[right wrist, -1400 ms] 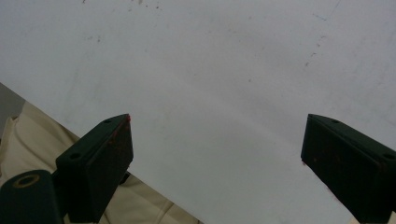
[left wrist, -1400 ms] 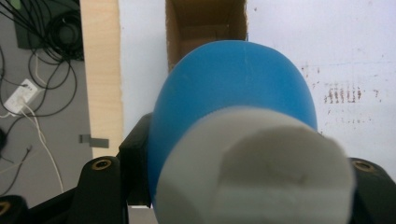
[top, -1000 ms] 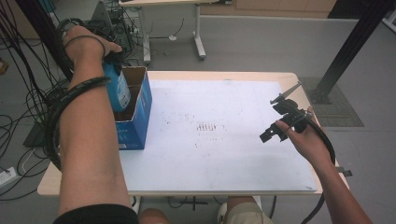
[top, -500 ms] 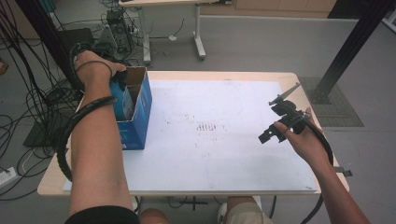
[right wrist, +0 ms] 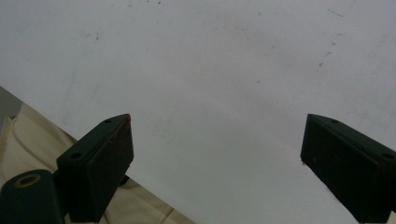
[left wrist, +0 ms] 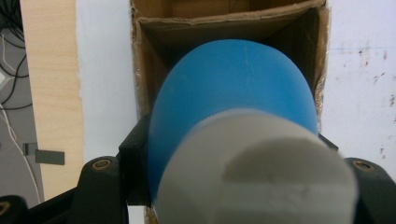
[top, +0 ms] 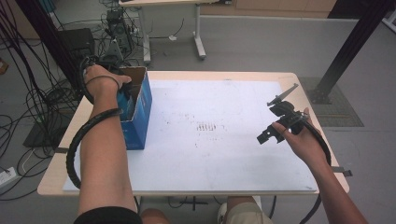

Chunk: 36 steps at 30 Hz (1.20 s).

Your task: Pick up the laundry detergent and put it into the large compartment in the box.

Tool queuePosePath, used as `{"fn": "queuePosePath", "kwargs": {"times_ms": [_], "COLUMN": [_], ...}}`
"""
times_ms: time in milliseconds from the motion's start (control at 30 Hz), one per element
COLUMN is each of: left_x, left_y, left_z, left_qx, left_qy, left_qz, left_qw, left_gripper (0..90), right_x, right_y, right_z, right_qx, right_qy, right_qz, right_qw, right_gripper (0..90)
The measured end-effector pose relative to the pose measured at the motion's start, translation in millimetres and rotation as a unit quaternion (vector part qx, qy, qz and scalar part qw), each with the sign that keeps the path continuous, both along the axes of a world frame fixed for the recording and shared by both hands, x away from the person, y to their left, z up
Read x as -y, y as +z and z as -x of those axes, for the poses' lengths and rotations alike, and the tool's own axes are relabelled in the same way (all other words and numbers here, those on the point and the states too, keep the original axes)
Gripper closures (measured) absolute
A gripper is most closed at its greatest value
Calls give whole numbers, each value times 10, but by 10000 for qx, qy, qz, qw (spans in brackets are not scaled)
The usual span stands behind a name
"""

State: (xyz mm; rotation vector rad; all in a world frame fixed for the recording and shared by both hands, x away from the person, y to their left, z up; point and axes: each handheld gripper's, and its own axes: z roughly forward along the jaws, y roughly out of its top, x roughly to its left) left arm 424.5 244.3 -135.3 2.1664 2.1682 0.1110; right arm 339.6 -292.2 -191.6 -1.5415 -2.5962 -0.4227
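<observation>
Blue bottle (left wrist: 233, 93) upright, cap up, in cardboard box (left wrist: 233, 21)

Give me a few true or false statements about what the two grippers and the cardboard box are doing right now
1. The left gripper is clamped on a blue bottle with a white cap. True.
2. The bottle is held above the open box. True.
3. The right gripper holds a bottle too. False: its jaws stand open and empty over the white table surface.
4. The box sits at the table's right edge. False: it sits at the left edge.
</observation>
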Motion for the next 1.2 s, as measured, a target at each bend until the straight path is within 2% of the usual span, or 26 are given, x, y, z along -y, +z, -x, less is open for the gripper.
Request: {"fn": "queuePosePath", "kwargs": {"times_ms": [433,800,933,1200], "left_x": [52,56,29,3], "left_y": [-224,-340,-390,-422], "left_z": [-16,-21,-4,34], "left_qx": [-100,-173,-197,-144], "left_qy": [-72,-159,-120,-122], "left_qz": [-5,14,29,50], "left_qw": [9999,9997,9997,9998], "left_gripper": [377,377,377,377], "right_x": [23,17,-1,-52], "right_y": [-9,-4,-1,-6], "right_z": [-16,-15,-20,-37], "right_qx": [-36,-28,-32,-51], "right_qy": [-13,-5,5,26], "right_qz": [17,28,39,53], "right_qw": [10000,10000,10000,10000], "right_gripper": [94,94,94,94]}}
